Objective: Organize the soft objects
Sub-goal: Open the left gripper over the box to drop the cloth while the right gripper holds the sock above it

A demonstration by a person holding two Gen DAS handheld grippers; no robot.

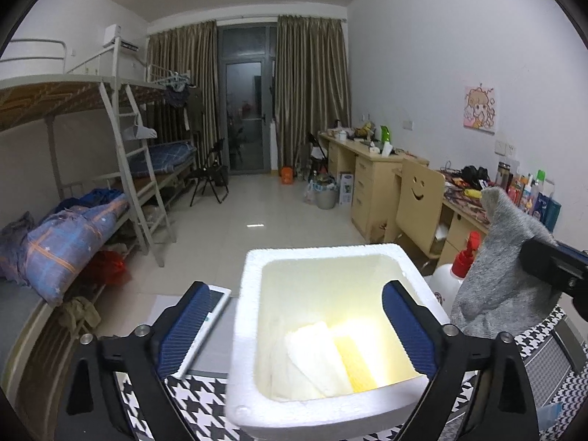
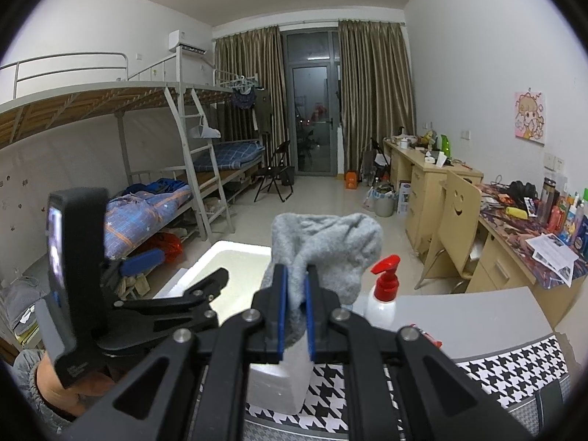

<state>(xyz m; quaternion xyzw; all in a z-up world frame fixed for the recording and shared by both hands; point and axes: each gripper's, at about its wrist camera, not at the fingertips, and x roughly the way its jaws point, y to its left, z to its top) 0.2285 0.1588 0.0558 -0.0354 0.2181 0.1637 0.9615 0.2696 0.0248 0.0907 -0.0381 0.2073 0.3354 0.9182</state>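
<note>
A white foam box (image 1: pixel 253 316) stands on a houndstooth cloth, with pale folded cloths (image 1: pixel 319 356) lying inside it. My left gripper (image 1: pixel 294 330) is open, its blue-padded fingers (image 1: pixel 183 327) on either side of the box's left wall and interior. My right gripper (image 2: pixel 296 294) is shut on a grey sock (image 2: pixel 330 246) and holds it up just right of the box (image 2: pixel 235 257). The sock also shows at the right of the left wrist view (image 1: pixel 503 257), hanging from the right gripper.
A white spray bottle with a red nozzle (image 2: pixel 384 290) stands right behind the box. A white remote-like device (image 1: pixel 209 316) lies left of the box. A grey table edge (image 2: pixel 477 301), desks with clutter (image 2: pixel 533 235) and a wooden chair (image 2: pixel 455 220) are to the right; bunk beds are left.
</note>
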